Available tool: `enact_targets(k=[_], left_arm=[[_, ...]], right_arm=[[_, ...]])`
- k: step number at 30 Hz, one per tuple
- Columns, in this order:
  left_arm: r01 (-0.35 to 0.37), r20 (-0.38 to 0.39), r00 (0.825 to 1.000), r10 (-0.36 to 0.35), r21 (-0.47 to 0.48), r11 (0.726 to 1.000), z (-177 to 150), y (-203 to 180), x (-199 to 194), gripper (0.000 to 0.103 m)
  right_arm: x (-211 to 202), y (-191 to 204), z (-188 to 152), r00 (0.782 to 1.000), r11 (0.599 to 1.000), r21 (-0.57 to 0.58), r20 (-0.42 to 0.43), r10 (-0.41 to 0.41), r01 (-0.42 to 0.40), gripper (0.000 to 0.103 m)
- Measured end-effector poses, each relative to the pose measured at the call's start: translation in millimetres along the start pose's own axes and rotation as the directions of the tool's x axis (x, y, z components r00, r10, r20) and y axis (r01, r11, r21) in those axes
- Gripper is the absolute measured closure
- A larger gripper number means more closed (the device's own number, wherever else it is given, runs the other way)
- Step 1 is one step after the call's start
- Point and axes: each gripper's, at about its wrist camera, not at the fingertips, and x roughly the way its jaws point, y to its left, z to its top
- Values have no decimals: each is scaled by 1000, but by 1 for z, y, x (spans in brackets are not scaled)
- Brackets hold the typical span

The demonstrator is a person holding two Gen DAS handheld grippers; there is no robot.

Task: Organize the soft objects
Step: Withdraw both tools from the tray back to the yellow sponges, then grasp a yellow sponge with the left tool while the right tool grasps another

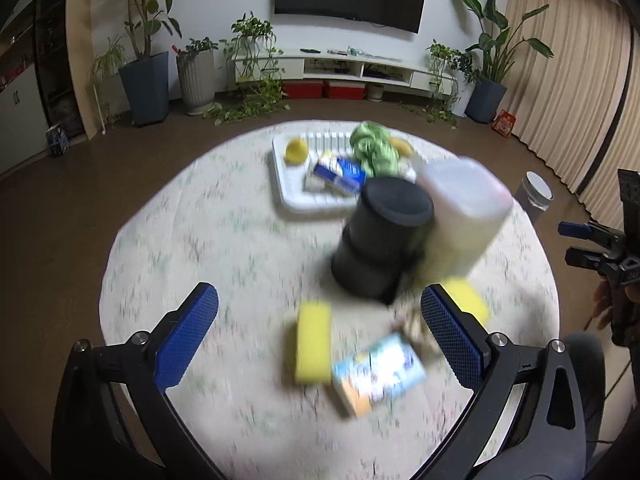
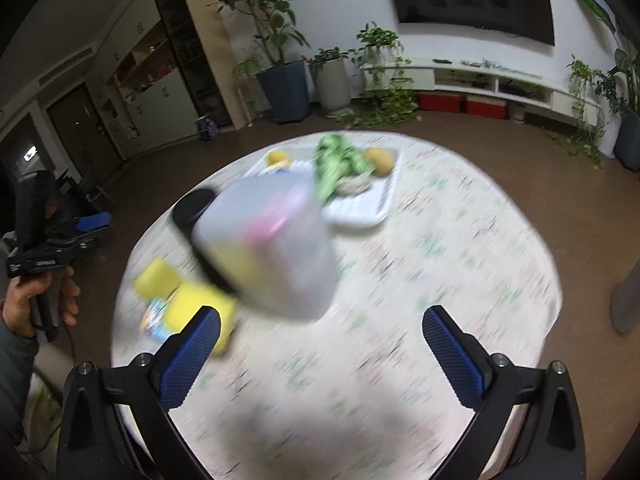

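My left gripper [image 1: 319,328] is open and empty above the near part of the round table [image 1: 224,240]. A yellow sponge [image 1: 313,347] lies between its fingers, with a blue sponge packet [image 1: 376,372] beside it and another yellow sponge [image 1: 468,300] behind the right finger. My right gripper [image 2: 320,344] is open and empty; yellow sponges [image 2: 188,292] lie by its left finger. A white tray [image 1: 292,192] at the far side holds a green cloth [image 1: 374,148], yellow balls [image 1: 295,151] and a blue packet [image 1: 340,174]. Both views are blurred.
A black cylinder [image 1: 380,240] and a translucent lidded container [image 1: 464,216] stand mid-table between the sponges and the tray. The container [image 2: 268,252] looms just ahead of my right gripper. Brown floor, potted plants and a TV cabinet surround the table.
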Motion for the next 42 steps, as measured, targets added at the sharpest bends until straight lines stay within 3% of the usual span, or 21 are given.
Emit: enact_targets(k=[7,14,19,34,42], left_arm=[[-28,-6,1000,27,-68,997,-51,-3,-15,0],[-32,-6,999,31,-129,991,-90,-9,-24,0],[-27,3,1000,27,-160,987,-101,-11,-21,0],[-83,-40,996,79,-104,991,-67,2,38,0],[-75,-118,991,64,-86,994,-56,15,70,0]], right_arm=[[7,58,-50,999,999,0,-8,54,-54,0],[22,102,-71,999,998,-27,-5,51,-51,0],[30,119,-75,999,999,-34,3,38,-38,0],[67,117,-45,1000,1000,2,10,-2,1,0],[95,115,-27,1000,1000,16,-1,-24,24,0]])
